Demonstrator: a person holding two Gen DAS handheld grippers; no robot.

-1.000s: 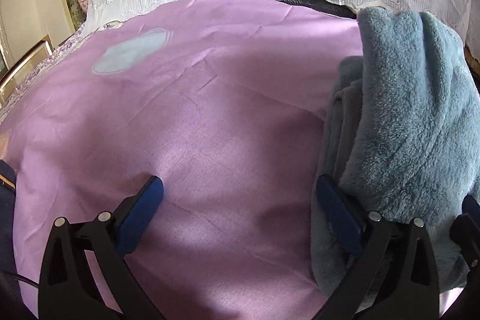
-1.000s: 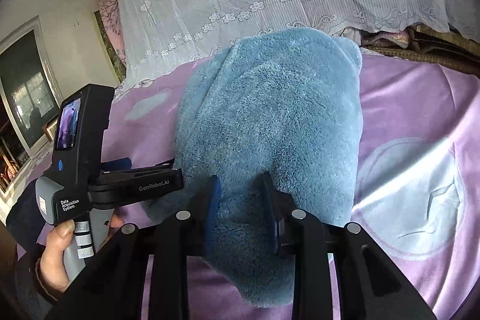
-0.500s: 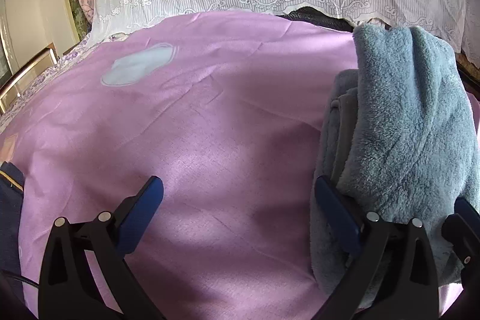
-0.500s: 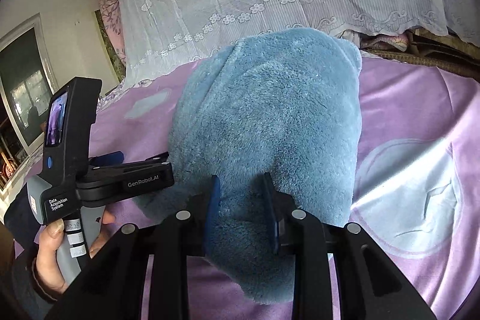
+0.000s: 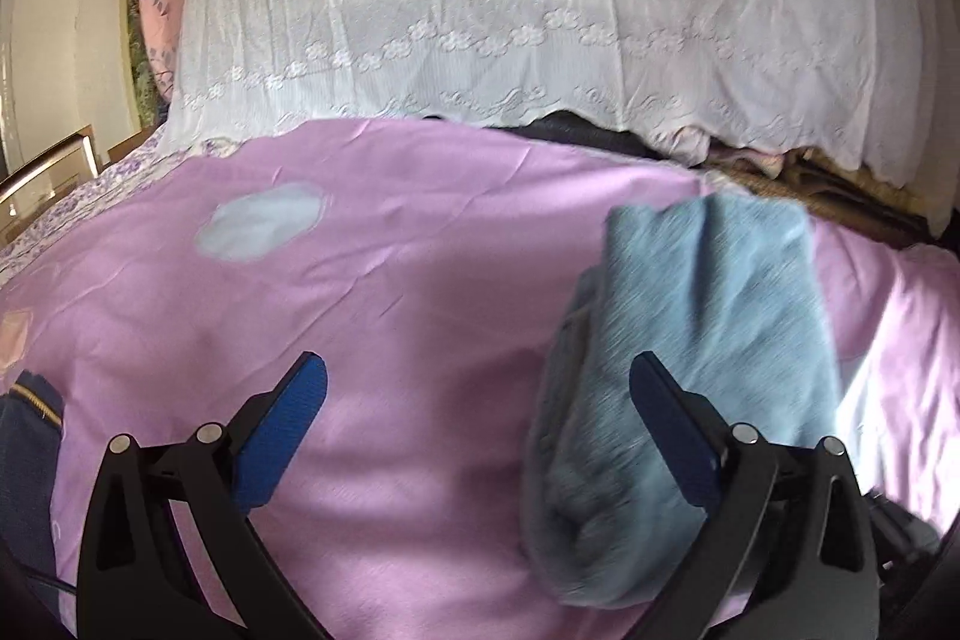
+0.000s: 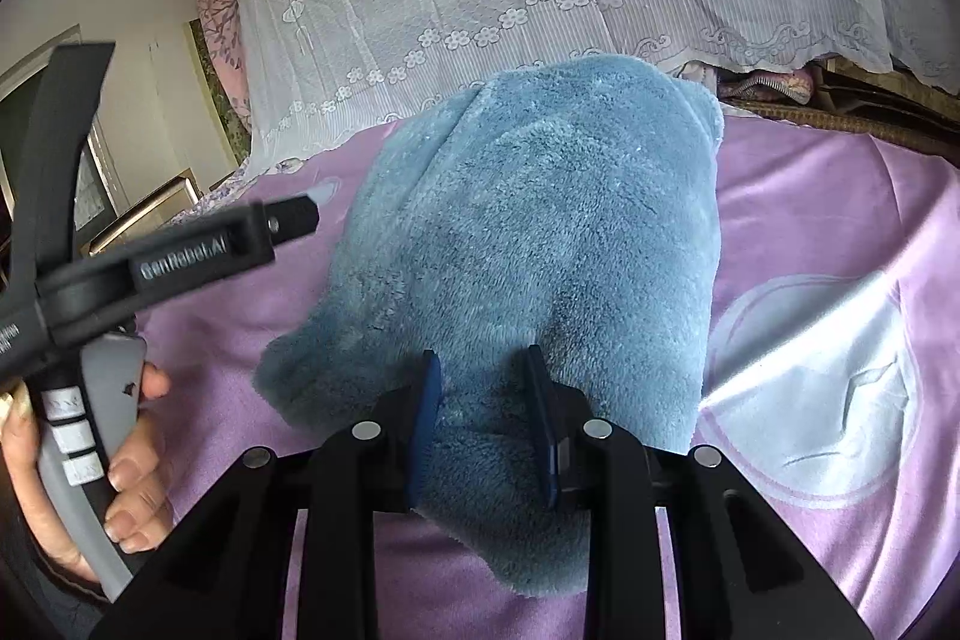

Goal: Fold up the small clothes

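A blue fleece garment (image 6: pixel 540 244) lies folded in a long bundle on the pink bedsheet (image 6: pixel 828 196). My right gripper (image 6: pixel 483 400) is shut on the garment's near end, and both blue pads press into the fleece. In the left wrist view the same garment (image 5: pixel 708 316) lies at the right, blurred. My left gripper (image 5: pixel 480 400) is open above the sheet (image 5: pixel 390 280), holding nothing, with the garment's left edge behind its right finger. In the right wrist view the left gripper (image 6: pixel 288 220) hangs raised to the left of the garment, held by a hand (image 6: pixel 126 460).
A white lace cover (image 5: pixel 510 10) drapes over a tall pile at the back of the bed, with folded blankets (image 5: pixel 840 184) under its right edge. A dark blue item with a zip (image 5: pixel 27 436) lies at the near left. A metal rail (image 5: pixel 42 166) runs along the left side.
My left gripper has lifted up and away from the garment, so the garment looks smaller and lower in its view. The right gripper and its hold on the fleece have not changed.
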